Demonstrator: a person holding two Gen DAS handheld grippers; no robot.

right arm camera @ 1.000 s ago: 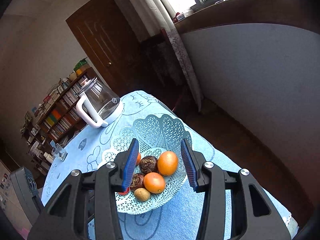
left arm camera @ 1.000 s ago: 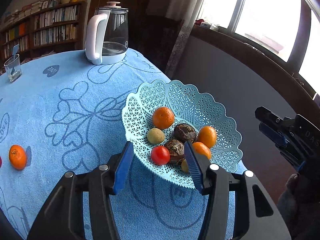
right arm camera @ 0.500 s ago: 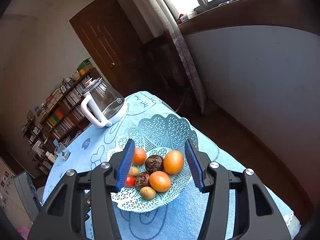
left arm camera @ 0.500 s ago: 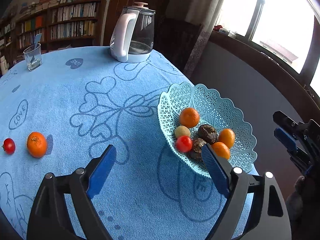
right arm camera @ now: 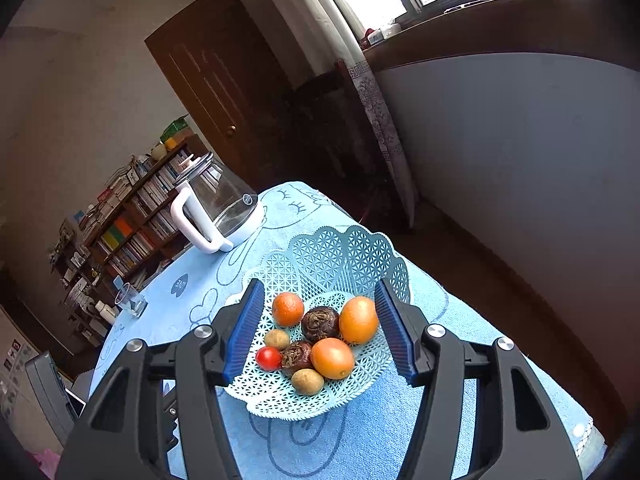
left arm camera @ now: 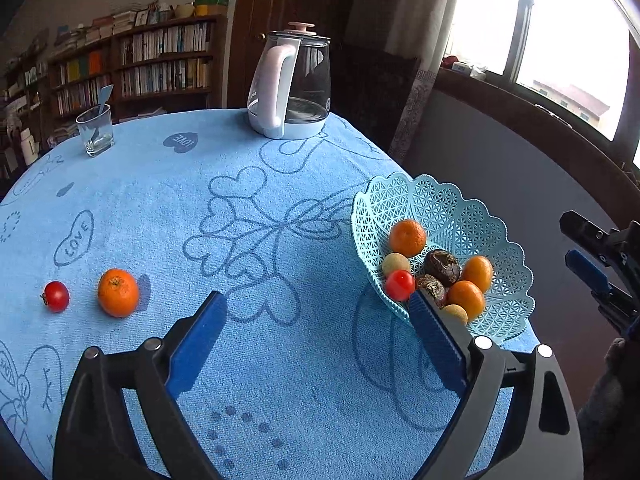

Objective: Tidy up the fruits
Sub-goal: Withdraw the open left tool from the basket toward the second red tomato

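Observation:
A light-blue lattice fruit basket (left arm camera: pixel 472 216) (right arm camera: pixel 332 256) stands at the table's right edge, holding several fruits: oranges, dark wrinkled fruits, small tan fruits and a red tomato (left arm camera: pixel 399 285) (right arm camera: pixel 268 358). A loose orange (left arm camera: pixel 118 292) and a small tomato (left arm camera: pixel 56 296) lie on the blue cloth at the left. My left gripper (left arm camera: pixel 316 334) is open and empty above the cloth, between the loose fruit and the basket. My right gripper (right arm camera: pixel 320 330) is open and empty, hovering over the basket; it also shows at the right edge of the left wrist view (left arm camera: pixel 592 264).
A glass kettle with a white handle (left arm camera: pixel 290 84) (right arm camera: pixel 214 208) stands at the back of the round table. A drinking glass (left arm camera: pixel 95 130) (right arm camera: pixel 130 300) stands at the back left. The table edge drops off just right of the basket. Bookshelves stand behind.
My left gripper has opened wider and swung left, away from the basket, bringing the loose orange and tomato into view. My right gripper has opened slightly and stays over the basket.

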